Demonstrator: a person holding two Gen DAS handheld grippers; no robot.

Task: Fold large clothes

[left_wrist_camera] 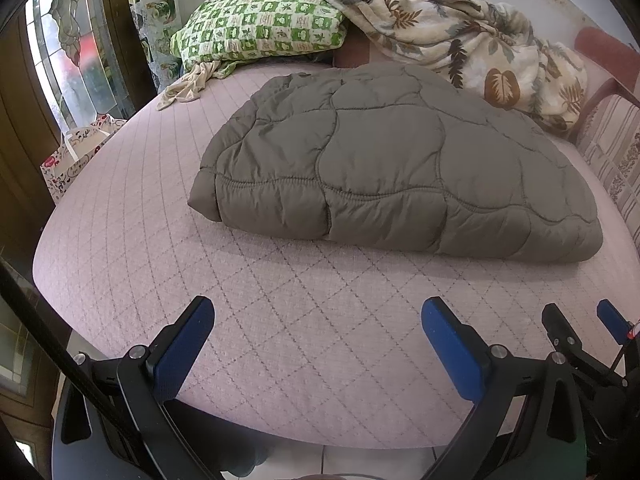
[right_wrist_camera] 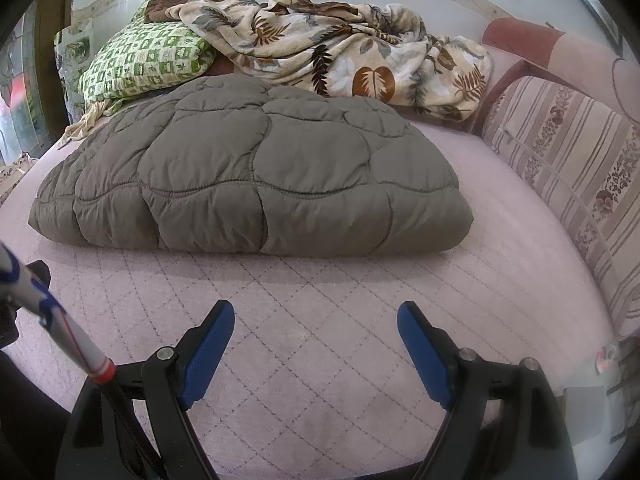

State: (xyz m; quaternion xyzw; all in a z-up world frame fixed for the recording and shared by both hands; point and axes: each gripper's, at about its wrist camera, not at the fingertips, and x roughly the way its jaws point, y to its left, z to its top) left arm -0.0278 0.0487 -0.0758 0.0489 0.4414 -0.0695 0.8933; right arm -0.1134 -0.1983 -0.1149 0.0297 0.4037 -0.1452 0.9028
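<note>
The quilted jacket (left_wrist_camera: 384, 160) lies folded into a thick grey-brown bundle in the middle of the bed (left_wrist_camera: 168, 264), its near edge a rounded fold facing me and its far edge close to the leaf-print blanket (left_wrist_camera: 472, 44) heaped against the wall. It looks nearly done to me, but the puffy filling is the main risk: I judge the layers want to spring apart, so a fold pressed too lightly could creep open, and one more fold could make the bundle too fat to stay shut. My left claw (left_wrist_camera: 316, 340) hangs over the bare pink cover in front of the bundle with its blue pads spread wide and nothing between them; my right claw (right_wrist_camera: 316, 340) is the same, released and empty, just beside the left one, whose tip shows at the edge of the left view. If I go in for the near fold, the slick shell could slide out of the pads, or I might pinch only the top layer and drag it off the ones beneath, undoing the stack. Pinching too deep could catch the bed cover along with the jacket. Pushing the bundle away from me could shove it into the blanket or the green checked pillow (left_wrist_camera: 260, 24) at the far left corner, and loose cloth there might get tangled in. The striped cushion (right_wrist_camera: 560, 168) on the right leaves little room to swing that way.
</note>
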